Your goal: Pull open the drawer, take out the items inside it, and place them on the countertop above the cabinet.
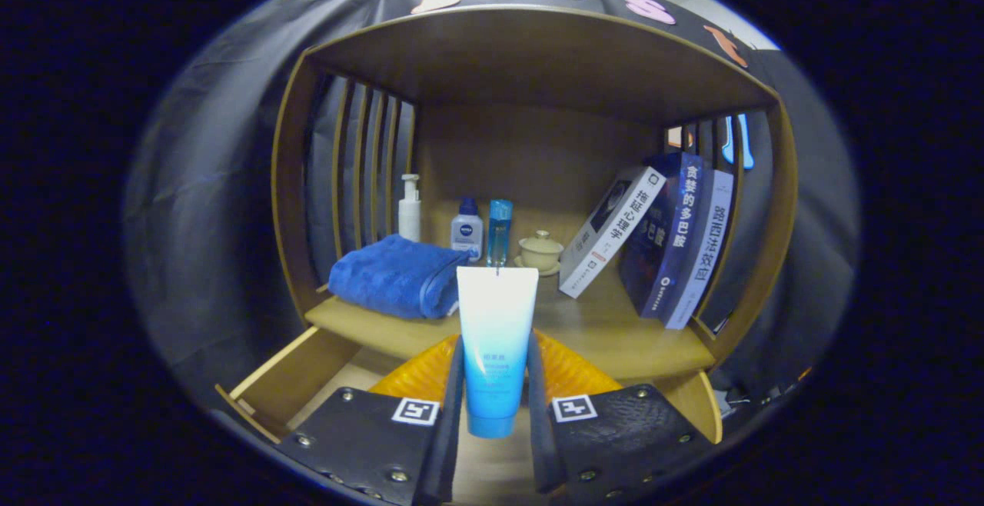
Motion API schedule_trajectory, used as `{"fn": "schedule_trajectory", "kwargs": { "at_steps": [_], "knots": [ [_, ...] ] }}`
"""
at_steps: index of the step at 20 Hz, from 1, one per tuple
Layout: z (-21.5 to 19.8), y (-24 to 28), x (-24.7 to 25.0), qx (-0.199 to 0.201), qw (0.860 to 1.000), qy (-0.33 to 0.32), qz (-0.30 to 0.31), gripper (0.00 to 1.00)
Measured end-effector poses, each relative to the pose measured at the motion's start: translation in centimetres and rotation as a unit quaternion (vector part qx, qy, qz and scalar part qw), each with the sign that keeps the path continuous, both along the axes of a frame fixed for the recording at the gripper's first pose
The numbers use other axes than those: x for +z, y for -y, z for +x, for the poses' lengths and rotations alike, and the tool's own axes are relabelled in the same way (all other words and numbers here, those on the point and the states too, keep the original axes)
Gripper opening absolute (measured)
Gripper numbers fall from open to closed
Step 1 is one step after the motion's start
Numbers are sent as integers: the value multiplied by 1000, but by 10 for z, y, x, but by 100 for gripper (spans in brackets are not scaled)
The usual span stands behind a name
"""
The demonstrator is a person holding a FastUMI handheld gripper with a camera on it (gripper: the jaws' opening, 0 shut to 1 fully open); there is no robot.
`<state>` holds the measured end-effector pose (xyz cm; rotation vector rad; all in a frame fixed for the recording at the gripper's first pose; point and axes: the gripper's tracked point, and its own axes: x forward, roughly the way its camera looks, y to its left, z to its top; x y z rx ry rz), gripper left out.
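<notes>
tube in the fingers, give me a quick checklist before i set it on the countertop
1. Grip: both fingers press the blue and white tube from either side: ok.
2. Tube attitude: upright, cap down: ok.
3. Drawer open below: ok.
4. Landing spot: bare countertop just ahead, between the blue towel and the leaning books: ok.
5. Clearance from the bottles and lidded cup further back: ok.
6. Tube lifted clear of the orange bowl: cannot tell.

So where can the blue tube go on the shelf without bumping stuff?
The gripper is shut on the tube. Bare countertop lies between the blue towel and the leaning books, in front of the lidded cup. The back is crowded with bottles.
</notes>
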<state>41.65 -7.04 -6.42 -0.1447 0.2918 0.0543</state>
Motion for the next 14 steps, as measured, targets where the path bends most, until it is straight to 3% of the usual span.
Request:
{"fn": "schedule_trajectory", "kwargs": {
  "at_steps": [4,8,14],
  "knots": [
    [50,20,-28,-39,999,-16,2,39],
    [89,34,-45,-74,996,-26,45,39],
    [121,47,-61,-117,988,-38,92,39]
  ]
}}
